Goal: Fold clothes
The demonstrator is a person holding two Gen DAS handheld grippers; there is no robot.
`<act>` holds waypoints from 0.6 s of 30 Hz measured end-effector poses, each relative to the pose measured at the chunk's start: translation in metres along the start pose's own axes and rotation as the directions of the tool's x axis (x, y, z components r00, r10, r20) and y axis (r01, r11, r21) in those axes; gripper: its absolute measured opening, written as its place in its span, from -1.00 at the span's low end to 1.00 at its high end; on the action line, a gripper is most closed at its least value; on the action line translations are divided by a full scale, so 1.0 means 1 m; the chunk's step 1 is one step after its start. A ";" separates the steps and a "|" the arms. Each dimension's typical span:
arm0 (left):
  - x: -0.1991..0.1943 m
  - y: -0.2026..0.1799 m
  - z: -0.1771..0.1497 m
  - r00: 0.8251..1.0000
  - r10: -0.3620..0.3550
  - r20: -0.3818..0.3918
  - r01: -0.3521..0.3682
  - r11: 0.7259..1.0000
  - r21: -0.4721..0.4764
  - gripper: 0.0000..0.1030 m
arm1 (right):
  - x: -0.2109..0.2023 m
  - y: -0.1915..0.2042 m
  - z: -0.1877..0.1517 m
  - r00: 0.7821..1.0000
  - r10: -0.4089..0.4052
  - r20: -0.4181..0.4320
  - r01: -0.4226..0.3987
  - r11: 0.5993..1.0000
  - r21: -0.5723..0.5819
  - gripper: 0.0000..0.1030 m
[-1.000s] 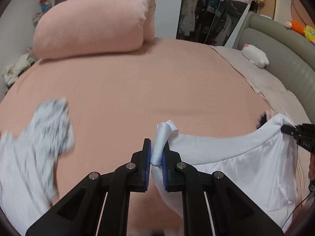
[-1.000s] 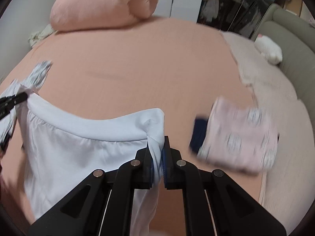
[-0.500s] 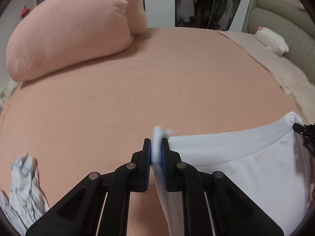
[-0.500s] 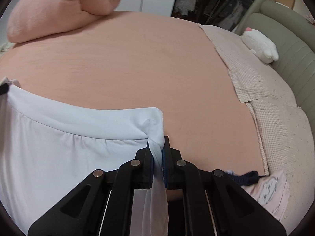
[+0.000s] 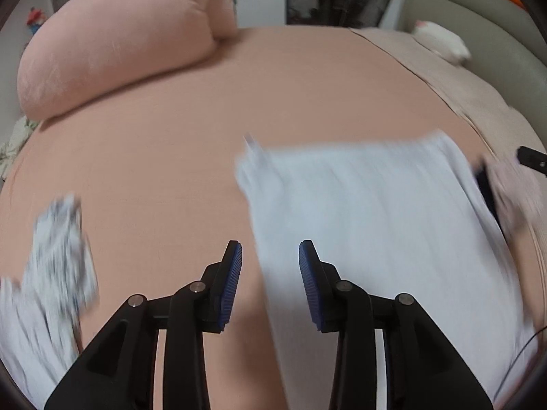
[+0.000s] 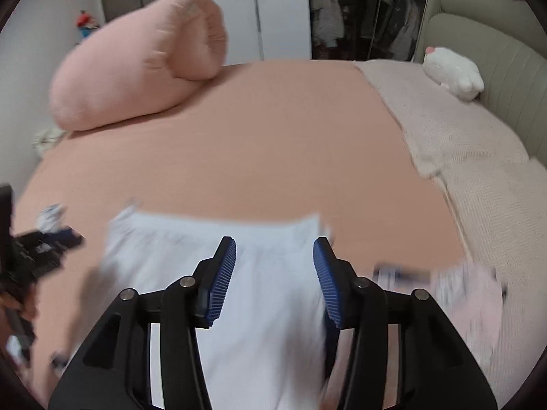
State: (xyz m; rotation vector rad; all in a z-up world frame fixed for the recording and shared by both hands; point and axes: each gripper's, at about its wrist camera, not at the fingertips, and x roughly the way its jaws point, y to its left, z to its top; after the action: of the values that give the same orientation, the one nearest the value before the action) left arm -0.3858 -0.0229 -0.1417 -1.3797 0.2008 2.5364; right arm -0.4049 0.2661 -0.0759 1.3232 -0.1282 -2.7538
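Observation:
A white garment (image 5: 376,225) lies spread flat on the peach bed (image 5: 171,143); it also shows in the right wrist view (image 6: 266,273). My left gripper (image 5: 270,253) is open and empty, hovering over the garment's left edge. My right gripper (image 6: 275,249) is open and empty above the garment's right half. The left gripper's tip shows in the right wrist view (image 6: 41,249), and the right gripper's tip shows at the edge of the left wrist view (image 5: 531,159). Both views are motion-blurred.
A patterned white garment (image 5: 54,263) lies at the left. A folded pink garment (image 6: 468,294) on something dark blue lies at the right. A rolled pink duvet (image 5: 119,44) sits at the far side. A white plush toy (image 6: 454,71) rests by the grey headboard (image 6: 506,54).
Both grippers were shut on the white garment's corners, holding it up. Now both have opened and let go, and the garment lies flat on the bed. Both grippers have pulled back.

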 end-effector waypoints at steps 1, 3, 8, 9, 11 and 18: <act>-0.012 -0.012 -0.026 1.000 -0.018 -0.015 0.018 1.000 0.003 -0.29 | -0.010 0.003 -0.018 0.999 0.018 -0.026 -0.018 1.000 -0.004 -0.05; -0.028 -0.032 -0.064 0.998 -0.052 -0.037 0.052 0.999 -0.001 -0.29 | -0.021 0.009 -0.064 0.995 0.024 -0.094 -0.026 0.999 -0.020 -0.05; -0.061 -0.082 -0.147 0.987 -0.142 -0.077 0.140 0.990 -0.028 -0.29 | -0.047 0.032 -0.192 0.973 0.030 -0.229 -0.034 0.999 -0.016 -0.05; -0.064 -0.088 -0.158 0.986 -0.142 -0.083 0.140 0.990 -0.030 -0.29 | -0.052 0.034 -0.210 0.970 0.029 -0.241 -0.032 0.999 -0.008 -0.05; -0.061 -0.094 -0.177 0.987 -0.108 -0.117 0.105 0.994 -0.032 -0.29 | -0.060 0.039 -0.242 0.966 0.018 -0.258 -0.017 1.000 0.004 -0.05; -0.083 -0.068 -0.216 0.991 -0.085 -0.107 0.071 0.989 -0.128 -0.28 | -0.091 0.033 -0.301 0.965 -0.060 -0.256 0.065 0.998 0.012 -0.05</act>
State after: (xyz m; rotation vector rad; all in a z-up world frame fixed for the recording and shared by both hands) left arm -0.1495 -0.0214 -0.1897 -1.5464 0.0082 2.4463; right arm -0.1116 0.2317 -0.1887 1.7012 -0.0977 -2.6058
